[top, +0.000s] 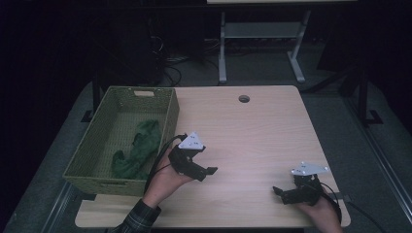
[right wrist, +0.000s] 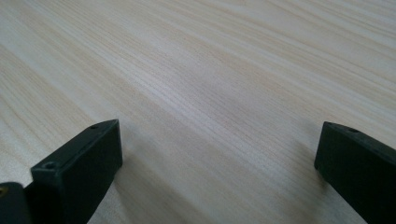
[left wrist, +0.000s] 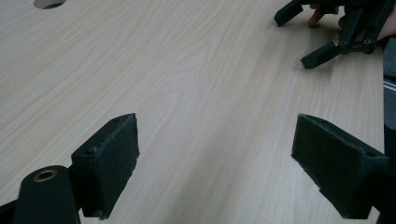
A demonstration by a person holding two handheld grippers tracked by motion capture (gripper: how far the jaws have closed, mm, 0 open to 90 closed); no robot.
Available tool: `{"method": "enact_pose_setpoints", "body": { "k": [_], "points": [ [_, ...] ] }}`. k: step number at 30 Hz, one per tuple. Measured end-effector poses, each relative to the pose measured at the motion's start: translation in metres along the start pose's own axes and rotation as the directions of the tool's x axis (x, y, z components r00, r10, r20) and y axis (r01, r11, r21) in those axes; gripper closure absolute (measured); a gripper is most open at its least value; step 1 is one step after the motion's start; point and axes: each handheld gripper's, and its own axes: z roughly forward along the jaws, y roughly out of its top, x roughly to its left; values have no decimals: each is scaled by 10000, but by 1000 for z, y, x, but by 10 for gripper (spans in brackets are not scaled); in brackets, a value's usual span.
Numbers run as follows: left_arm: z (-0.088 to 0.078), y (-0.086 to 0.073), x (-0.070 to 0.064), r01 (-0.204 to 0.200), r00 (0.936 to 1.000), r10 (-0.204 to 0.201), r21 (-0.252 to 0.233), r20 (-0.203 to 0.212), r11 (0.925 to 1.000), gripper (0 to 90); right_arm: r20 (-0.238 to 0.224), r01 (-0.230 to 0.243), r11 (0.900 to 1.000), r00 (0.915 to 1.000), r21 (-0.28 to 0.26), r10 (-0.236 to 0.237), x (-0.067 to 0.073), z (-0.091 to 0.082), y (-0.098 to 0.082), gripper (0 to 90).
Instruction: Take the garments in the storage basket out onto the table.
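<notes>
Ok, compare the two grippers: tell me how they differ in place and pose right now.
The left gripper sits near the table's middle, right beside the green basket; the right gripper sits near the front right corner, far from it. The left gripper's jaws point to the right; the right gripper's point left, so they face each other. The left is raised and tilted; the right lies lower, near the wood. Both are open, empty and over bare table.

The near end of the crumpled dark green cloth (top: pixel 138 149) is hidden behind the front wall of the woven olive-green basket (top: pixel 99 183). The pale wooden desk (top: pixel 252 141) is cut off along the bottom edge, as are both forearms. In the left gripper view, the right gripper (left wrist: pixel 312 37) is cropped by the top-right corner.
</notes>
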Motion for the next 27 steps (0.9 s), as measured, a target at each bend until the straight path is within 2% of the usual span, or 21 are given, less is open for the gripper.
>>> {"method": "enact_pose_setpoints", "body": {
  "k": [13, 23, 27],
  "points": [
    [-14, 13, 14, -35, 10000, 36, -259, 56, 9997, 141, 1, 10, 10000, 10000, -6, -10, 0, 0, 0, 5],
    [-24, 26, 23, -249, 9997, 249, -203, -11, 9995, 141, 25, 44, 10000, 10000, -25, -44, 0, 0, 0, 5],
    [-30, 29, 27, -202, 9998, 201, -271, -30, 9994, 141, 16, 54, 10000, 10000, -36, -54, -1, 0, 0, 5]
  ]
}}
